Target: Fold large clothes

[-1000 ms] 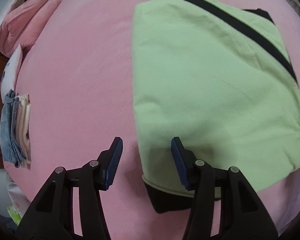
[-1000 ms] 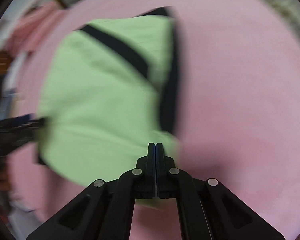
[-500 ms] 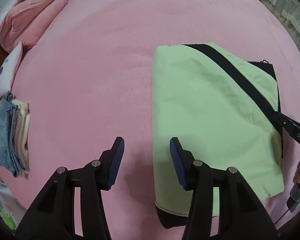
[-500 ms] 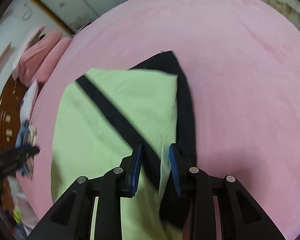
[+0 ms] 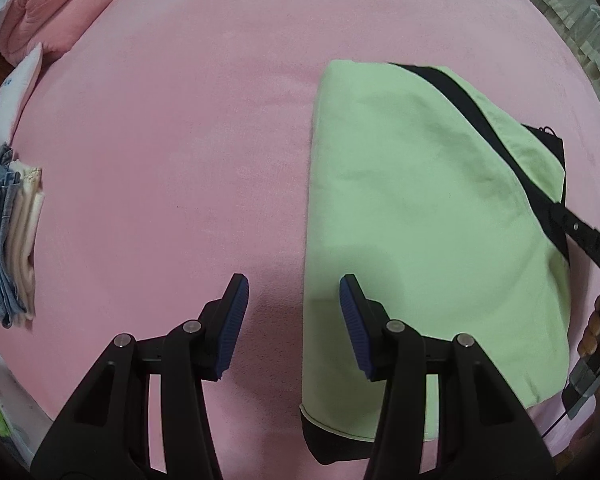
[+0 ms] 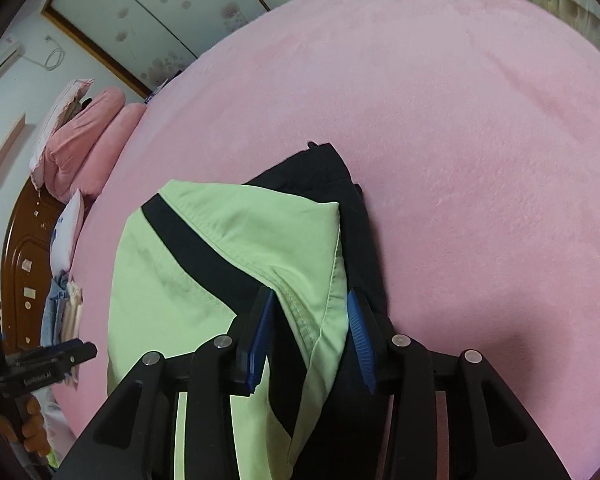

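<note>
Garment [image 5: 412, 216] of light green cloth with a black band and black lining lies folded on the pink bed [image 5: 172, 168], ahead of and to the right of the left tool [image 5: 292, 300]. That tool points steeply down at the bed with its blue pads parted and only pink cover between them; its right pad hangs over the garment's left edge without touching it. From the right wrist view the same garment [image 6: 228, 248] spreads ahead and to the left of the right tool [image 6: 310, 312], whose jaws have just been opening: the blue pads now stand apart on either side of a raised green fold with a stitched hem, and the cloth sits between them without being pinched. Black lining shows just past that tool's right pad. Beyond the left tool, far to its left at the bed's edge, sits a small stack of folded clothes [image 5: 8, 232], denim and cream. A pink pillow [image 6: 88, 140] and a white pillow [image 6: 66, 232] lie at the head of the bed, against a wooden headboard [image 6: 24, 264]. A hand [image 5: 598, 328] holding the right tool's handle shows at the right edge of the left wrist view.
</note>
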The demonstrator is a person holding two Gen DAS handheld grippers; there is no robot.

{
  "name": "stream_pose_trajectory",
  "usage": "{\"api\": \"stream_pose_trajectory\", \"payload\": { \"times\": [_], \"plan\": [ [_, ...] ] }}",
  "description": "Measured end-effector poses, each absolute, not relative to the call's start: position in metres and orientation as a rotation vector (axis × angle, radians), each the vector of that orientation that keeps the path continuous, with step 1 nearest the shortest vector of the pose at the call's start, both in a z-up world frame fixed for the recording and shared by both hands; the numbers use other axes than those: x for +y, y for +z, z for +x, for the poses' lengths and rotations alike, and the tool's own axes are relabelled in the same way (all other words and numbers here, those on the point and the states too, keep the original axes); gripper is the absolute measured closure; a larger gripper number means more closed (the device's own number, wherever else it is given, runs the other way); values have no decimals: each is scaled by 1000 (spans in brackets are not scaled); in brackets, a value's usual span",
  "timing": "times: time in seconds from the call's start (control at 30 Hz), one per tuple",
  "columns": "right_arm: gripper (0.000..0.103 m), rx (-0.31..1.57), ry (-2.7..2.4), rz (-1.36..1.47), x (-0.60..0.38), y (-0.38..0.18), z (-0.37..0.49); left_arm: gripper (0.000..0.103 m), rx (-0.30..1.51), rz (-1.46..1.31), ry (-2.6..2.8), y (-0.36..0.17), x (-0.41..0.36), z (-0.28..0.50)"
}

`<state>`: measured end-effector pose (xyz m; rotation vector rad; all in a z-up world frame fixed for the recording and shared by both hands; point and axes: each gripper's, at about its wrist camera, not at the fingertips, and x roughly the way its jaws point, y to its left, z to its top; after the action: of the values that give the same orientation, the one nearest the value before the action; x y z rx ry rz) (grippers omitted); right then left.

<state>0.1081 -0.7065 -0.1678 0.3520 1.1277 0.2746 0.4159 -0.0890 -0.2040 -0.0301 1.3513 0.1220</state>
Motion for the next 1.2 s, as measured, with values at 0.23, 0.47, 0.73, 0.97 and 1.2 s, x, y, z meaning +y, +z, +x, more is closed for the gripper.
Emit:
{"api": "stream_pose_trajectory", "payload": {
  "times": [0.23, 0.47, 0.73, 0.97, 1.2],
  "plan": [
    [50, 1076, 354, 732, -724, -191, 136, 58, 1387, -22, 92, -220, -99, 422],
    [94, 1172, 331, 593, -725, -197, 172, 58, 1377, -33, 82, -219, -104, 427],
    [96, 1025, 211, 333, -717, -173, 173, 58, 1351, -42, 33, -209, -116, 431],
    [84, 871, 92, 195, -712, -153, 154, 58, 1235, -37, 1, -183, -112, 427],
    [82, 1096, 507, 448, -676, -173, 176, 58, 1200, -243, -30, -188, -109, 466]
  ]
}}
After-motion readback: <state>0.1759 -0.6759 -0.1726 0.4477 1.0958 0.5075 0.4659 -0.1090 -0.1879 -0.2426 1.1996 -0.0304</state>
